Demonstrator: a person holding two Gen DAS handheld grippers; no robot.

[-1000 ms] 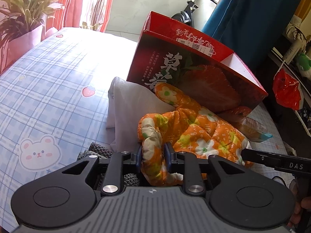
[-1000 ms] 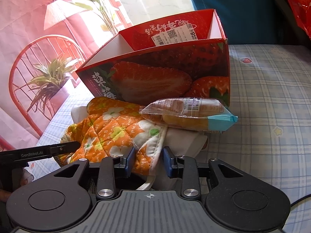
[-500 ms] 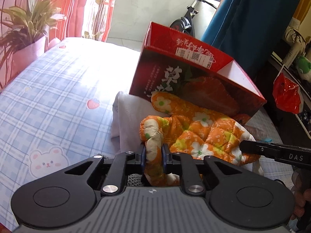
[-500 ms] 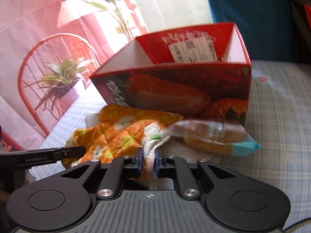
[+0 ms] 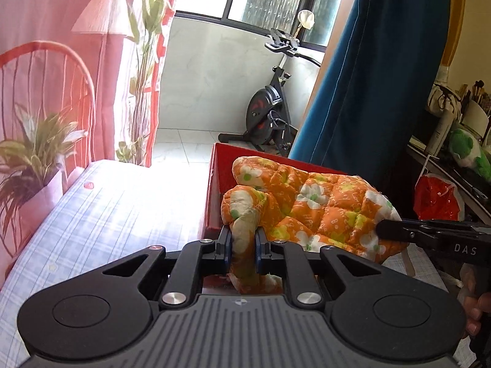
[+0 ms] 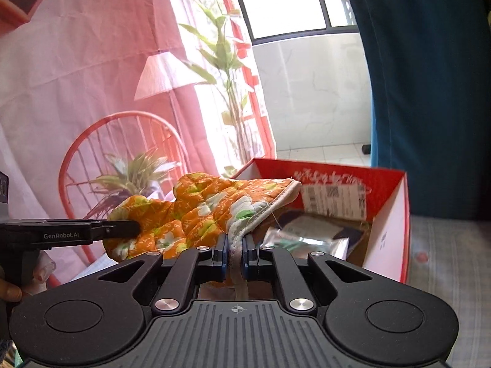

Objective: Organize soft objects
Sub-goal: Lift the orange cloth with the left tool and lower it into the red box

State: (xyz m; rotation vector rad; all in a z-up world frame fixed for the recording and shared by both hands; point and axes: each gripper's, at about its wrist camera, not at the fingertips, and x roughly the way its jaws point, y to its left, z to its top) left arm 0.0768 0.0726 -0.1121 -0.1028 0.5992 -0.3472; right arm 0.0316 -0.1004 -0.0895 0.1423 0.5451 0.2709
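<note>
The open-topped red cardboard box printed with strawberries (image 6: 389, 214) stands on the blue-and-white plaid bed cover (image 5: 101, 214), its near rim just below the lifted cloth. To the left of the box, the bed surface runs clear out to its edge by the pink curtain printed with a chair and plants (image 5: 46, 92); a dark teal curtain (image 5: 368, 76) hangs close behind the box on the right. Inside the box lie a silvery plastic packet (image 6: 303, 240) and a dark item, with room beside them towards the white inner wall.

The orange quilted oven mitt with white and yellow flowers (image 5: 319, 205) hangs in the air between both claws, stretched over the box's near rim. The left gripper (image 5: 242, 245) is clamped on the mitt's rolled cuff end, the padded roll squeezed between its blue pads. The right gripper (image 6: 235, 253) is pinched tight on the mitt's white-bound hem, a thin strip of binding trailing down between its fingers.

A second ago the mitt lay on a white cloth on the bed in front of the box, with a clear bread packet against it. Now it is raised to rim height, and both cameras look over the box top rather than at its printed side.
</note>
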